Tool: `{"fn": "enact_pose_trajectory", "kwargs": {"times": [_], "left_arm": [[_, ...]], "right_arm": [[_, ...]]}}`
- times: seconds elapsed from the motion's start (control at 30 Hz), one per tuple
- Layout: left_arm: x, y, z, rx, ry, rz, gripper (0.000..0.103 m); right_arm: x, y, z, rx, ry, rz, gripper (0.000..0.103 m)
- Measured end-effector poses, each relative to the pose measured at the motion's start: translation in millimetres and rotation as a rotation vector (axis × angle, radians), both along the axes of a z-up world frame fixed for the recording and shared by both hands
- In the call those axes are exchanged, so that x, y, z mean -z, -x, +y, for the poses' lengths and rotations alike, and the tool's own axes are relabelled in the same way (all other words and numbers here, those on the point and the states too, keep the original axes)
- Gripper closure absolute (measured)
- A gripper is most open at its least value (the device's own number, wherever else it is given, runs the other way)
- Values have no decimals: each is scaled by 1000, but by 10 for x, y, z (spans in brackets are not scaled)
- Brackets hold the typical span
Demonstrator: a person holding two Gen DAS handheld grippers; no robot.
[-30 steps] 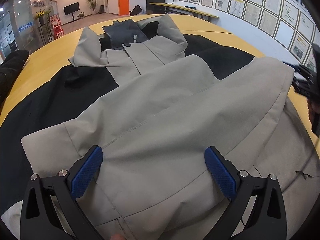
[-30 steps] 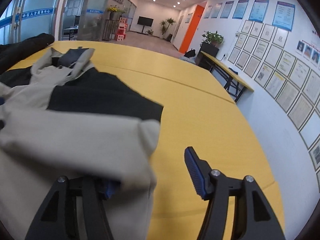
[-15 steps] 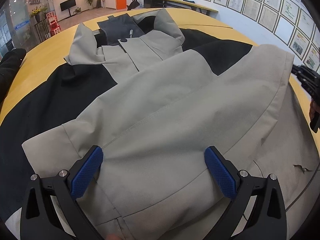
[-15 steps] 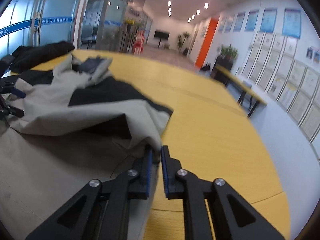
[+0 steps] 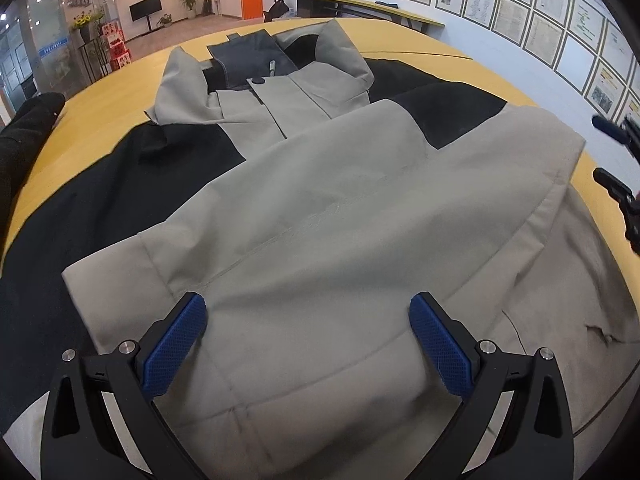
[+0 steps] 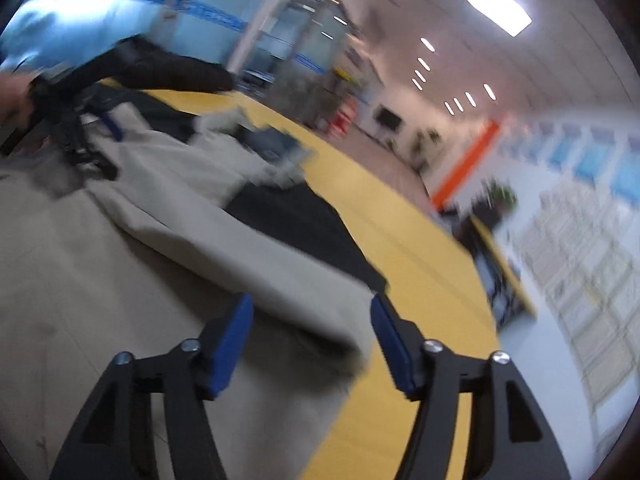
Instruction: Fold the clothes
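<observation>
**Grey-and-black jacket half folded on the yellow worktop**

Grey and black shell fabric pretty much fills both views. It's a two-tone windbreaker-style jacket, laid flat on the round yellow wooden worktop, front side up, with its collar at the far end from the left camera. One grey sleeve is folded across the jacket's chest, cuff end near the left side of the jacket.

The left gripper, black frame with blue textured pads, hangs just over the lower part of the jacket, near the sleeve cuff. Its jaws are spread wide with nothing pinched, just fabric lying underneath.

The right gripper sits at the jacket's right edge, by the folded shoulder corner. Its jaws are opening; the grey fold lies between and below the pads, but neither pad presses on it as far as I can see. That view is pretty motion-blurred, though.

From the left camera you can spot the right gripper's black tips just off the jacket's right edge. A dark garment lies on the worktop beyond the jacket's left side.
</observation>
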State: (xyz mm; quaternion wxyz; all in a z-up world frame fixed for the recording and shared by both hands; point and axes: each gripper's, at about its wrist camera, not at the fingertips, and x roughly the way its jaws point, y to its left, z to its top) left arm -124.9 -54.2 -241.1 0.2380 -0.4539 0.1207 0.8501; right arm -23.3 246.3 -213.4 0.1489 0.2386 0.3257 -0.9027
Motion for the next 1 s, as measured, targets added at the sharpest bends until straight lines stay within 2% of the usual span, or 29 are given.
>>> {"fn": "enact_pose_trajectory", "kwargs": {"times": [0.2,0.27,0.33,0.43,0.5,0.57,0.6,0.63,0.67,0.77,0.8,0.83,0.93,1.0], "left_arm": [[-570,-358,-603,-85,-31,130,0],[-792,-500,-882,-123,-41,172,0],[-1013,-642,-1160,-162,-51,214,0],[-1180,-820,-1517,-192,-58,238,0],[-1211,-925,-1681,-193,-62,251,0],[-1241,-1031,-1844,-195,-66,265,0],[-1256,-1083,-1926,-195,-68,271,0],[-1246,-1123,-1978,-198,-72,275,0],[-1230,-1159,-2022,-202,-75,278,0],[-1196,-1192,-2125,-209,-90,288,0],[-1189,-1187,-2153,-210,-96,290,0],[-1191,-1176,-2157,-209,-101,292,0],[-1207,-1135,-2151,-195,-115,296,0],[-1216,-1091,-2104,-170,-122,293,0]], "right_arm": [[147,-25,-1361,-337,-115,-15,32],[227,-18,-1825,-424,-116,-24,32],[294,60,-2192,-461,-102,-49,32],[455,284,-2666,-431,-131,-100,33],[590,442,-2855,-395,-145,-170,49],[588,573,-2939,-380,-92,-220,69],[557,600,-2954,-364,-76,-210,74],[514,623,-2964,-349,-55,-198,88],[408,629,-2951,-332,-8,-163,92],[77,640,-3020,-295,103,-56,92],[52,672,-3096,-296,111,-64,92],[86,674,-3194,-299,99,-85,92],[447,572,-3433,-334,-17,-165,92],[624,464,-3495,-340,-83,-184,88]]}}
